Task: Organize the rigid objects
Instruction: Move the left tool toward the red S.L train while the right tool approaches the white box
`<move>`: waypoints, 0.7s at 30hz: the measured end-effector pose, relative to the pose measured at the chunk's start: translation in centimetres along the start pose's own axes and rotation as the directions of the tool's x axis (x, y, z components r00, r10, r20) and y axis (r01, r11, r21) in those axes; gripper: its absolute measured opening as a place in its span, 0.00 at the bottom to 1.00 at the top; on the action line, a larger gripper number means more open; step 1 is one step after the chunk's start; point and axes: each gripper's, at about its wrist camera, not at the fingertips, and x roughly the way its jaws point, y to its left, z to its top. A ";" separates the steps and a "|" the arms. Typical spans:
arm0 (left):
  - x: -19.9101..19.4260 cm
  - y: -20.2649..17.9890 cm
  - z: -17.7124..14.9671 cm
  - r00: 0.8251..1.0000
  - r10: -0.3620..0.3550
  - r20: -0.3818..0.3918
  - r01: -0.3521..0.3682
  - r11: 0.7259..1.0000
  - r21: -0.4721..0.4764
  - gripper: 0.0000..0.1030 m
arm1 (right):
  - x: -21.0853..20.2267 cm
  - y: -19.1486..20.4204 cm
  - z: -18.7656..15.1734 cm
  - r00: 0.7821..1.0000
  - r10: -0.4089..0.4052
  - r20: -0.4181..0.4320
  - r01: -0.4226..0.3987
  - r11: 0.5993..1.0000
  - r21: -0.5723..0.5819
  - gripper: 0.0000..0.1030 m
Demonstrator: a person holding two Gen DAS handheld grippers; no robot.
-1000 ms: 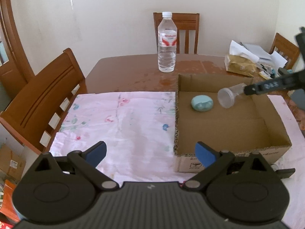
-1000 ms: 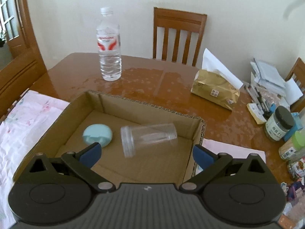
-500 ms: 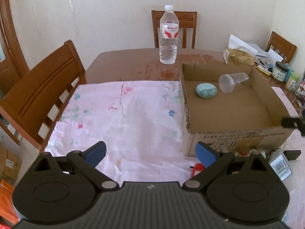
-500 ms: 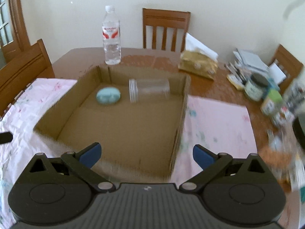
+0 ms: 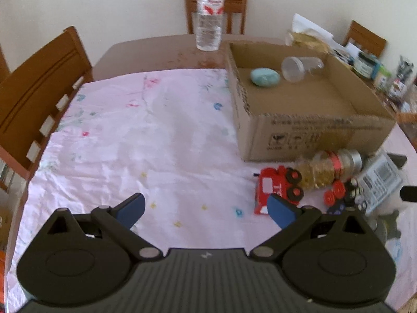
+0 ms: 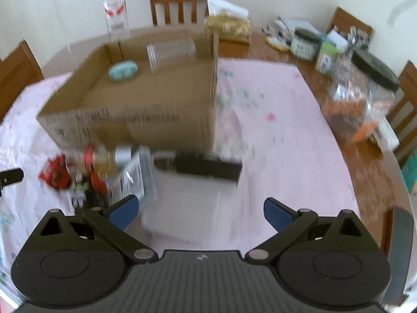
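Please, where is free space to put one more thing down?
Free: the box floor nearer than the blue oval and clear jar; the cloth left of the box. Crowded: before the box, around the red toy and bottle.

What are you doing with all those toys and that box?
A person is tidying things into the cardboard box using two hand-held grippers. A blue oval thing and a clear plastic jar lying on its side are already inside. The left gripper and the right gripper are both open and empty. A red toy truck, a jar of yellow bits and a black stick-shaped thing lie on the pink cloth, waiting in front of the box.
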 end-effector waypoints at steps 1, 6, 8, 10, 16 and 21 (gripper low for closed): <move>0.1 0.0 -0.1 1.000 -0.005 -0.001 0.005 1.000 0.005 0.97 | 0.2 0.0 -0.4 1.000 0.007 -0.022 -0.007 1.000 0.007 1.00; -0.1 -0.4 -0.4 1.000 -0.023 -0.004 0.023 1.000 0.008 0.97 | 1.3 -0.3 0.1 0.998 0.028 -0.064 -0.025 0.998 0.060 1.00; -0.1 -0.6 -0.4 1.000 -0.029 -0.006 0.029 0.999 0.013 0.97 | 1.6 -0.5 0.5 0.995 0.050 -0.085 -0.044 0.997 0.067 1.00; -0.1 -0.9 -0.3 0.999 -0.031 -0.010 0.032 0.999 0.015 0.97 | 1.9 -0.7 0.8 0.994 0.059 -0.095 -0.053 0.996 0.066 1.00; 0.6 -1.9 0.1 0.999 -0.029 -0.029 0.030 0.999 0.013 0.97 | 3.3 -1.1 1.9 0.986 0.090 -0.137 -0.073 0.990 0.121 1.00; 0.9 -2.8 0.5 0.999 -0.033 -0.038 0.034 0.999 0.021 0.97 | 3.4 -2.5 2.1 0.982 0.108 -0.153 -0.084 0.984 0.155 1.00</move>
